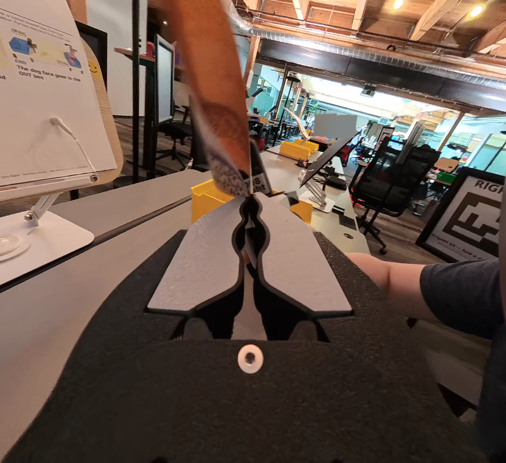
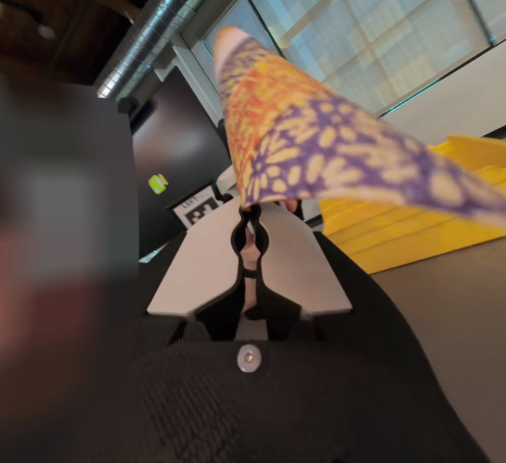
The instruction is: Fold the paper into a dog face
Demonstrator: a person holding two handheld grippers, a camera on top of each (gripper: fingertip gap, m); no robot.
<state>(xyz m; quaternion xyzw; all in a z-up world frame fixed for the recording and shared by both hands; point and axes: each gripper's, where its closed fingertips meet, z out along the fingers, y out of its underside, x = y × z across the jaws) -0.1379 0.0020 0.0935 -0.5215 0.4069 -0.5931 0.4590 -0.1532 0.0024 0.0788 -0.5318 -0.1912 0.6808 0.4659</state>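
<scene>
The left gripper (image 1: 250, 199) points up and away, its grey fingers (image 1: 208, 252) pressed together at the tips, pinching a thin sheet edge. A bare forearm (image 1: 383, 280) in a dark sleeve reaches in from the right just behind it. The right gripper (image 2: 250, 210) tilts steeply upward, tips likewise clamped together on the sheet.

Printed lines and small diagrams on a white instruction sheet (image 1: 41, 94), propped on a stand (image 1: 41, 220) at the worktop's (image 1: 123, 217) left. Dark print on a small white label (image 1: 258, 184) just behind the paper (image 1: 208, 66). Print and block pattern on a framed marker sign (image 1: 471, 217); the same on a marker card (image 2: 200, 207), blurred.
</scene>
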